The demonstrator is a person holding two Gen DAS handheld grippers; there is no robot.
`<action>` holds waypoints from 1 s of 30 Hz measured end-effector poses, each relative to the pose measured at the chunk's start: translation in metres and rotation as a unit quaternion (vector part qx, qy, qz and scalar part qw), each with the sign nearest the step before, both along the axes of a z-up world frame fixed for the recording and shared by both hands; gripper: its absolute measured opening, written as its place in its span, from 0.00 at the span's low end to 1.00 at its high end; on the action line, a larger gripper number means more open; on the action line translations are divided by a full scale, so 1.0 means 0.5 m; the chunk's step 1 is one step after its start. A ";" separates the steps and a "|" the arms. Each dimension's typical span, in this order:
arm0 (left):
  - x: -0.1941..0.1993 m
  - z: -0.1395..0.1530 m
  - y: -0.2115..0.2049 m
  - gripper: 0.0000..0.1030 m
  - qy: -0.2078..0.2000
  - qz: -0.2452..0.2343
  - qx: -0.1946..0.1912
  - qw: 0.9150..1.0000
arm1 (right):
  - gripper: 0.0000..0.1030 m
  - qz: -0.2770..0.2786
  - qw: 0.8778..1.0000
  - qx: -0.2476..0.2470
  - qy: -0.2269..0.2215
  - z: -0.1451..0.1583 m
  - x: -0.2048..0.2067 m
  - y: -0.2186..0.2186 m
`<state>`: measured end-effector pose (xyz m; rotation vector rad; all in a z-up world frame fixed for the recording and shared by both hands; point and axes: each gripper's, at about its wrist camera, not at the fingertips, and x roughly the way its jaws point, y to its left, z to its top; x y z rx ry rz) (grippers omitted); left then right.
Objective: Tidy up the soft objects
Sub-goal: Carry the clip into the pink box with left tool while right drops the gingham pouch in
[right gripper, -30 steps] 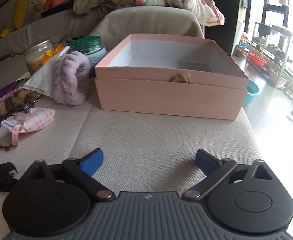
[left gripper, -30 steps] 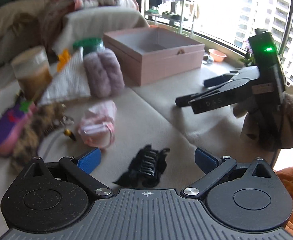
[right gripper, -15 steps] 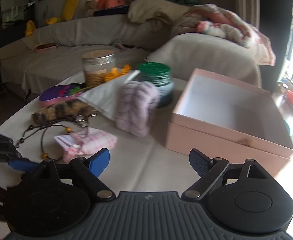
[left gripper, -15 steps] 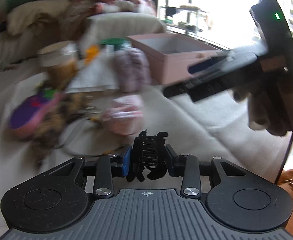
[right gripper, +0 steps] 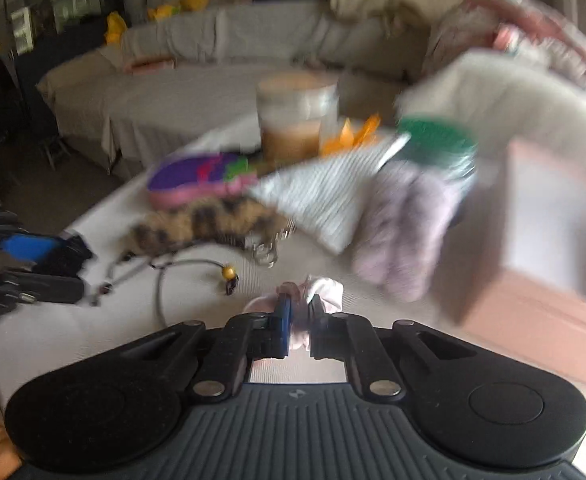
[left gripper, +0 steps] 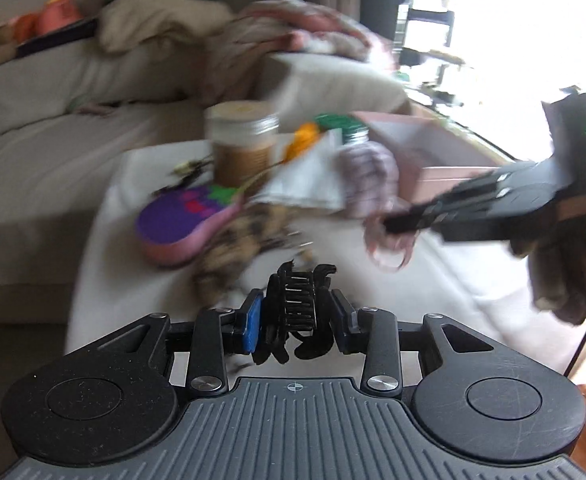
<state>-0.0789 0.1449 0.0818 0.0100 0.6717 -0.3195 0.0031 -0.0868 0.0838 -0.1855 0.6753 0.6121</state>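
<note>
Left tongs [left gripper: 296, 325] clamped on black plastic claw hair clip [left gripper: 295, 308], held clear above the cloth-covered table [left gripper: 473, 296]. Right tongs [right gripper: 300, 330] closing, pads pinching pale pink checked fabric pouch [right gripper: 325, 289]. Beyond, on the table: beaded cord [right gripper: 165, 276], leopard-print plush piece [right gripper: 197, 228], purple-and-pink slipper [right gripper: 201, 180], white striped cloth [right gripper: 325, 196], lilac fluffy scrunchie [right gripper: 405, 232]. Farther back: lidded glass jar [right gripper: 297, 120], green-lidded jar [right gripper: 437, 140], open pink cardboard box [right gripper: 553, 248] at right. Frames motion-blurred.
</note>
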 end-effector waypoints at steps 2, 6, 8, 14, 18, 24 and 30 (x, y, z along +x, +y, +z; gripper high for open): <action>0.008 0.022 -0.030 0.38 -0.005 -0.033 -0.018 0.999 | 0.08 -0.023 0.999 0.011 -0.024 0.048 -0.043 -0.060; 0.062 0.099 -0.132 0.38 -0.046 -0.101 -0.033 0.993 | 0.08 -0.084 0.993 0.018 -0.079 0.121 -0.113 -0.187; 0.112 0.143 -0.198 0.39 -0.073 -0.134 -0.033 0.988 | 0.08 -0.118 0.988 0.014 -0.101 0.142 -0.130 -0.238; 0.367 0.166 -0.351 0.43 -0.003 -0.168 -0.114 0.979 | 0.08 -0.203 0.972 0.028 -0.119 0.164 -0.085 -0.358; 0.481 0.047 -0.399 0.40 0.048 -0.104 -0.085 0.990 | 0.08 -0.220 0.968 0.052 -0.105 0.169 0.007 -0.390; 0.462 0.046 -0.345 0.40 0.011 -0.123 -0.132 0.984 | 0.36 -0.216 0.972 0.075 -0.047 0.148 0.169 -0.364; 0.416 0.118 -0.117 0.40 -0.044 -0.053 -0.088 0.994 | 0.41 -0.218 0.974 0.043 -0.051 0.121 0.198 -0.295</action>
